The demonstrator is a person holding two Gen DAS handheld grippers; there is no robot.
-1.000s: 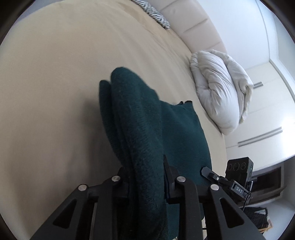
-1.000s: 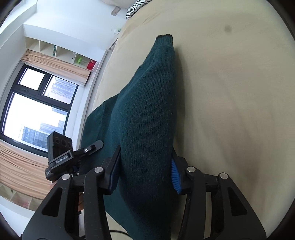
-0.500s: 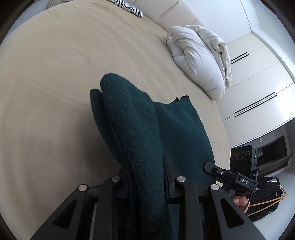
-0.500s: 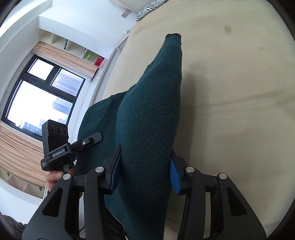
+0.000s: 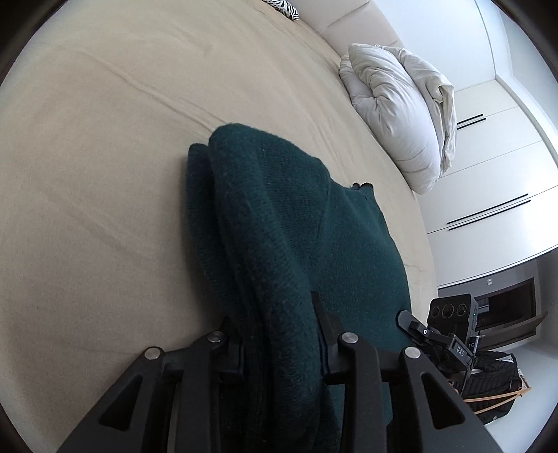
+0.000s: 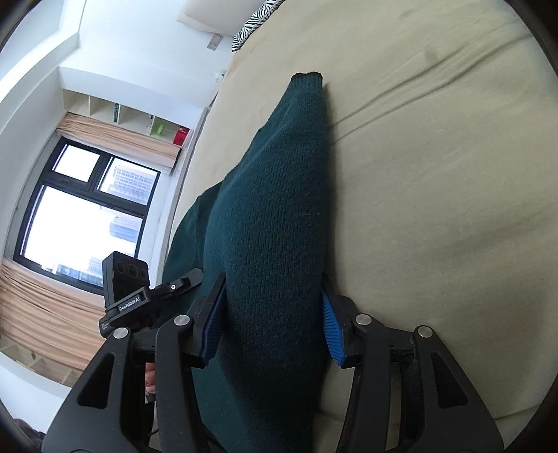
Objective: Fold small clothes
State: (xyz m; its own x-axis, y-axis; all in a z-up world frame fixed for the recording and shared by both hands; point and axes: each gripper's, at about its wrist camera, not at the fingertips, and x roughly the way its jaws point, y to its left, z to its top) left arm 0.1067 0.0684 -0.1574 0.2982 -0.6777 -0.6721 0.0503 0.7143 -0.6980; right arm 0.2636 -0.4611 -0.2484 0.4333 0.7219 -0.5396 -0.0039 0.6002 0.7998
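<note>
A dark green knitted sweater [image 5: 279, 216] lies bunched lengthwise on the beige bed [image 5: 104, 174]. In the left wrist view its folded edge runs up from my left gripper [image 5: 275, 324], whose jaws are opening with thick fabric still filling the gap. In the right wrist view a sleeve of the sweater [image 6: 279, 195] stretches away to its cuff [image 6: 307, 78], which rests on the bed sheet [image 6: 436, 174]. My right gripper [image 6: 272, 296] has blue pads [image 6: 212, 313] against both sides of the sleeve, and its jaws are opening too. Each view shows the other gripper's camera housing [image 6: 125, 282] [image 5: 450, 313] at the sweater's far side.
A crumpled white duvet [image 5: 401, 115] sits at the bed's far right edge, and a zebra-print pillow [image 5: 282, 8] lies at the head. White wardrobe doors [image 5: 488, 174] and a dark basket [image 5: 488, 383] stand beyond the bed. A window [image 6: 80, 216] with curtains is on the other side.
Both grippers have carried the sweater sideways across the bed and slightly down. The sleeve cuff now touches the sheet. Both pairs of jaws stand a little wider around the fabric.
</note>
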